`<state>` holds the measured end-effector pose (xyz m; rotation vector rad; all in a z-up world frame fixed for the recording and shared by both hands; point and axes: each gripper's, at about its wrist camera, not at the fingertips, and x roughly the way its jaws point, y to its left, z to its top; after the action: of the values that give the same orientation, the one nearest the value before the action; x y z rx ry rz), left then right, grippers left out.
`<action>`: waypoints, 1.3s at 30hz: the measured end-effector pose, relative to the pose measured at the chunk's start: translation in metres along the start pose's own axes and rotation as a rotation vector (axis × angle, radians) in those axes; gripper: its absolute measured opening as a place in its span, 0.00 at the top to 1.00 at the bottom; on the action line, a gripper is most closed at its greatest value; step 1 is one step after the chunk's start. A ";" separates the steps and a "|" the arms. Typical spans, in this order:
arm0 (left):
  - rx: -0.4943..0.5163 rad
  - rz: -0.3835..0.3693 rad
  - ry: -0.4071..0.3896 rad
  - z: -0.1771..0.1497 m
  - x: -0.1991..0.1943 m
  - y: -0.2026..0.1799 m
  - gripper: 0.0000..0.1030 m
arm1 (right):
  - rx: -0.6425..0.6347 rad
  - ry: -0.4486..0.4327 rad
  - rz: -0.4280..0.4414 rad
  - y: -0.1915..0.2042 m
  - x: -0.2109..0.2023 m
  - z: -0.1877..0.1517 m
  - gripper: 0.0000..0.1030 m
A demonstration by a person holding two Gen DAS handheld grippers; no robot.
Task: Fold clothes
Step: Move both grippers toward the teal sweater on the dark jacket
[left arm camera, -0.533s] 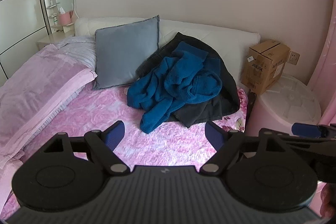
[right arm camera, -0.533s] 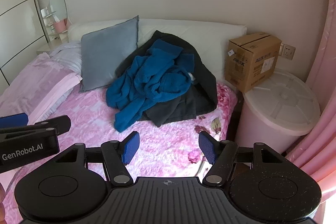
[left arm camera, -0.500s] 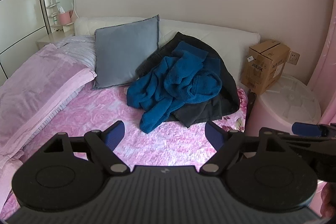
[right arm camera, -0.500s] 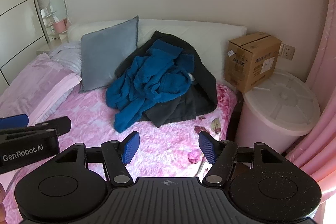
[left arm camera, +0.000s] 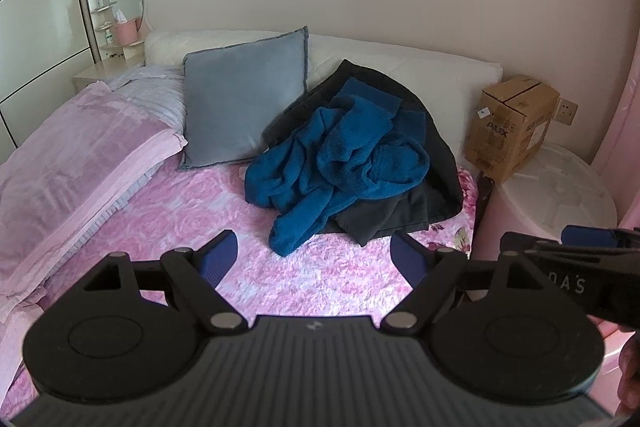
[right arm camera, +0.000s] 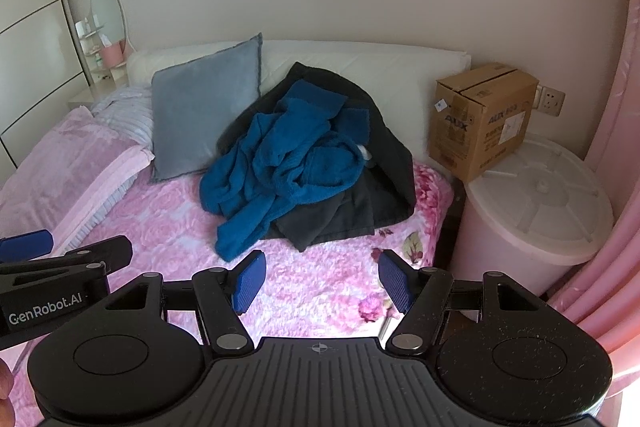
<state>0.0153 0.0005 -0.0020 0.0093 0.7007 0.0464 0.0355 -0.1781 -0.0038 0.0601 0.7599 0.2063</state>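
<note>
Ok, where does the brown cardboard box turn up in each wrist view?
Left wrist: cardboard box at right of centre, on the white round lid, beside the bed's headboard cushion.
Right wrist: cardboard box also at right, closer to centre, on the same lid.
Shared landmark: the blue garment heaped on the bed, left of the box in both.

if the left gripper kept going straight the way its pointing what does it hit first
Probably the pink floral bedspread, since the open, empty left gripper tilts down at bare bed short of the crumpled blue fleece garment lying on a dark grey one. Depth is unclear; the fleece's nearest sleeve could come first.
</note>
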 end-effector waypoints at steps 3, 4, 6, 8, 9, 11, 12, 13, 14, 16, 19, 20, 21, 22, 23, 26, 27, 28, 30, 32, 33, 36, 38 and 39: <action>-0.006 0.013 0.002 0.000 0.001 0.002 0.21 | -0.008 0.001 0.002 0.000 0.002 0.002 0.36; -0.005 0.014 0.003 0.000 0.002 0.002 0.21 | -0.011 0.002 0.003 0.001 0.003 0.003 0.36; -0.005 0.015 0.005 0.000 0.003 0.002 0.21 | -0.015 0.003 0.004 0.002 0.004 0.004 0.36; -0.006 0.015 0.007 0.000 0.004 0.004 0.21 | -0.018 0.005 0.003 0.001 0.005 0.008 0.36; -0.006 0.014 0.008 0.001 0.004 0.005 0.21 | -0.019 0.005 0.001 0.002 0.005 0.008 0.36; -0.008 0.012 0.009 0.001 0.005 0.006 0.21 | -0.022 0.006 -0.002 0.003 0.007 0.009 0.36; -0.009 0.011 0.009 0.001 0.006 0.007 0.21 | -0.023 0.005 -0.005 0.004 0.007 0.009 0.36; -0.011 0.011 0.010 0.001 0.006 0.008 0.21 | -0.024 0.005 -0.006 0.005 0.008 0.009 0.36; -0.011 0.011 0.011 0.000 0.006 0.008 0.21 | -0.025 0.004 -0.008 0.005 0.008 0.010 0.36; -0.012 0.009 0.014 0.000 0.006 0.009 0.21 | -0.028 0.004 -0.008 0.007 0.009 0.010 0.36; -0.010 0.011 0.016 0.000 0.006 0.011 0.21 | -0.032 0.004 -0.006 0.009 0.009 0.010 0.36; -0.010 0.012 0.016 0.000 0.006 0.012 0.21 | -0.035 0.003 -0.006 0.010 0.009 0.009 0.36; -0.011 0.011 0.016 0.001 0.006 0.012 0.21 | -0.036 0.003 -0.005 0.010 0.009 0.009 0.36; -0.012 0.011 0.016 0.001 0.007 0.013 0.21 | -0.038 0.002 -0.004 0.010 0.009 0.010 0.36; -0.012 0.011 0.015 0.001 0.007 0.013 0.21 | -0.040 0.001 -0.003 0.010 0.010 0.010 0.36; -0.009 0.011 0.016 0.002 0.007 0.013 0.21 | -0.039 0.000 -0.007 0.012 0.011 0.009 0.36; -0.007 0.011 0.016 0.002 0.007 0.013 0.21 | -0.038 -0.001 -0.007 0.012 0.011 0.009 0.36; -0.005 0.011 0.017 0.003 0.008 0.013 0.21 | -0.037 -0.001 -0.008 0.012 0.012 0.009 0.36; -0.003 0.007 0.020 0.003 0.009 0.013 0.21 | -0.034 0.001 -0.010 0.010 0.014 0.009 0.36; -0.003 0.010 0.026 0.003 0.011 0.012 0.21 | -0.029 0.004 -0.016 0.010 0.015 0.005 0.36; -0.003 0.020 0.032 0.004 0.013 0.011 0.21 | -0.026 0.008 -0.017 0.009 0.016 0.004 0.36; 0.003 0.021 0.040 0.005 0.018 0.008 0.21 | -0.013 0.025 -0.021 0.004 0.020 0.002 0.36; 0.005 0.024 0.040 0.007 0.021 0.006 0.21 | -0.004 0.031 -0.019 0.000 0.023 0.002 0.36; 0.004 0.025 0.041 0.008 0.023 0.006 0.21 | 0.003 0.034 -0.016 -0.002 0.025 0.003 0.36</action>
<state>0.0373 0.0071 -0.0104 0.0211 0.7415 0.0693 0.0555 -0.1751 -0.0191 0.0537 0.7947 0.1914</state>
